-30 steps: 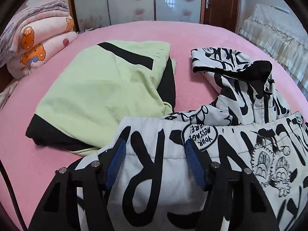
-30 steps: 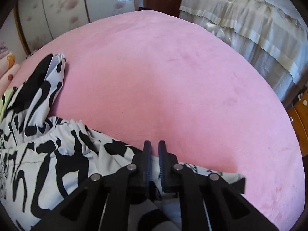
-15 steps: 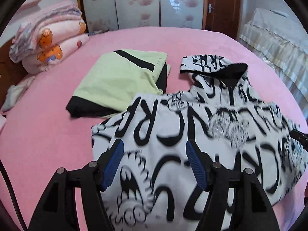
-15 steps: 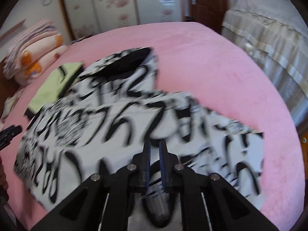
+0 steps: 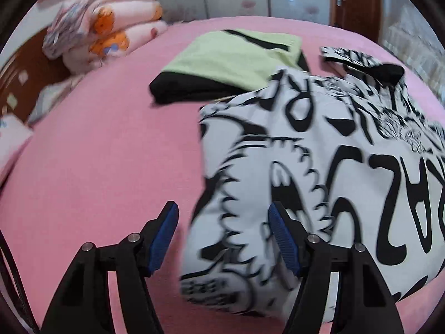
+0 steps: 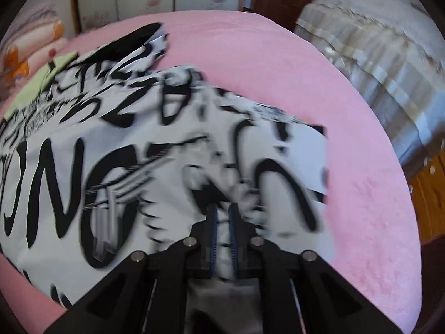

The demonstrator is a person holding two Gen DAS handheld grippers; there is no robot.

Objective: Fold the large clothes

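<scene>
Pinching the black-and-white printed jacket (image 6: 155, 150) with our right gripper (image 6: 222, 222), whose jaws are clamping its fabric, we are spreading it across the pink bed (image 5: 97, 153); our left gripper (image 5: 222, 220) is gaping, gripping nothing.

Both claws (image 5: 222, 217) (image 6: 222, 214) have black frames, silver screws, seemingly ribbed blue pads.

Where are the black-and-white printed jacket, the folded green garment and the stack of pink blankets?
Printed jacket (image 5: 319, 167): left wrist view, white body panel.
Folded green garment (image 5: 236, 58): left wrist view, green top face.
Pink blankets (image 5: 111, 27): left wrist view, front fold.
</scene>
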